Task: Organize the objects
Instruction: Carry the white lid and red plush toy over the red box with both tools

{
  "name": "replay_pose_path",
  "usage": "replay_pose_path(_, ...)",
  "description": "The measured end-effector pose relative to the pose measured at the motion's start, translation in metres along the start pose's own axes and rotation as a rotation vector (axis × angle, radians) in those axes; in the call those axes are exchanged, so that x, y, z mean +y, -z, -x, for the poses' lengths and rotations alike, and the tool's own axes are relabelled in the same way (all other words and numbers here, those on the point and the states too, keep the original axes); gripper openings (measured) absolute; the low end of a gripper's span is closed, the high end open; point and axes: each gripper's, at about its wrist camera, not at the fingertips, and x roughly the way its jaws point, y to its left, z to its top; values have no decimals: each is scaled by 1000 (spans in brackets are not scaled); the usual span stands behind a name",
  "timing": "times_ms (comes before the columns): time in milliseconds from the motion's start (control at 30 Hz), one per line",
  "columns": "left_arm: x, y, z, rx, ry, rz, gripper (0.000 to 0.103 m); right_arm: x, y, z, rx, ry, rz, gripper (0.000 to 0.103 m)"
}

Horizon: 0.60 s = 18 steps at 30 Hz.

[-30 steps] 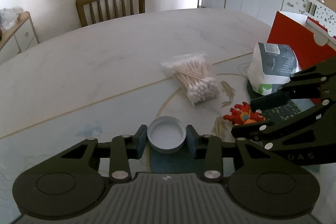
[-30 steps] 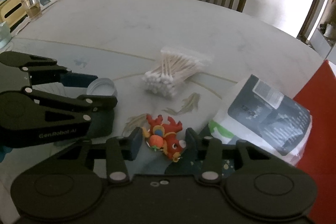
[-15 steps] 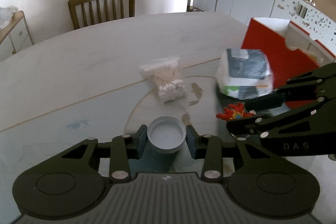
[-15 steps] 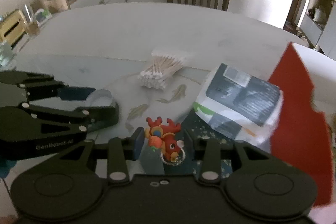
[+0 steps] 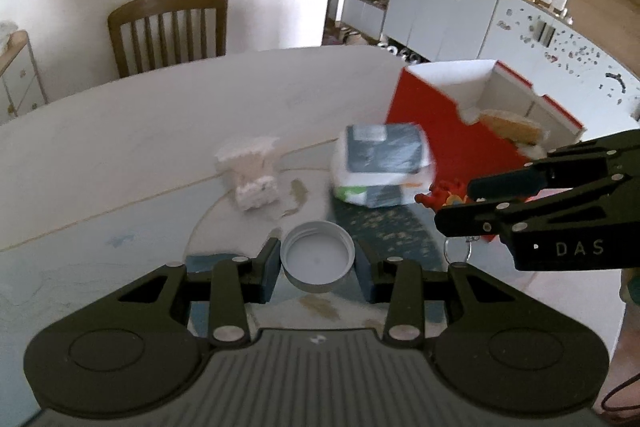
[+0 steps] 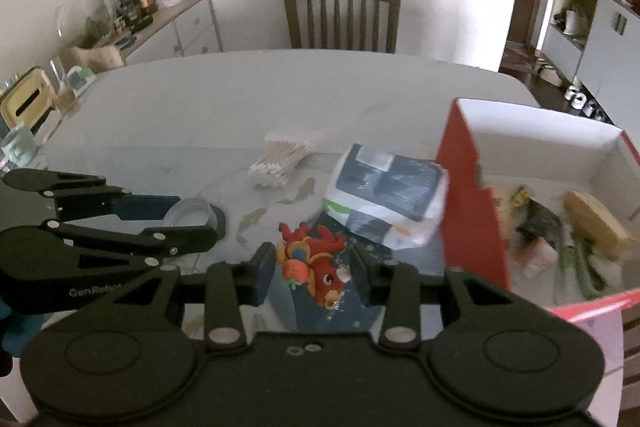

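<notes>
In the left wrist view, the left gripper pinches a round white plastic jar lid between its blue pads, held clear above the pale marble table. Beyond lie a blurred clear bag of cotton swabs and a white-and-grey wipes packet, just beside an open red cardboard box. In the right wrist view, the right gripper clamps a small red dragon toy above the table, near the box's red wall, with the left gripper at the picture's left.
</notes>
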Motion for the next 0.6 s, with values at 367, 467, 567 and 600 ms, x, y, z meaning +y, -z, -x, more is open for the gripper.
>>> replay_pose_path(367,-61,-27,20,-52,51,-64,38,-34,-2,53,-80,15,-31,40)
replay_pose_path(467,-79,-35,22,-70,61,-74,38,-48,-3,63,-95,19,-35,40)
replay_pose_path(567,-96,-43,21,-82,67,-83,38,-63,-2,71,-108,24,-37,40)
replay_pose_path(600,-103,-47,21,-88,68,-85,38,-68,-3,74,-112,27,-38,40)
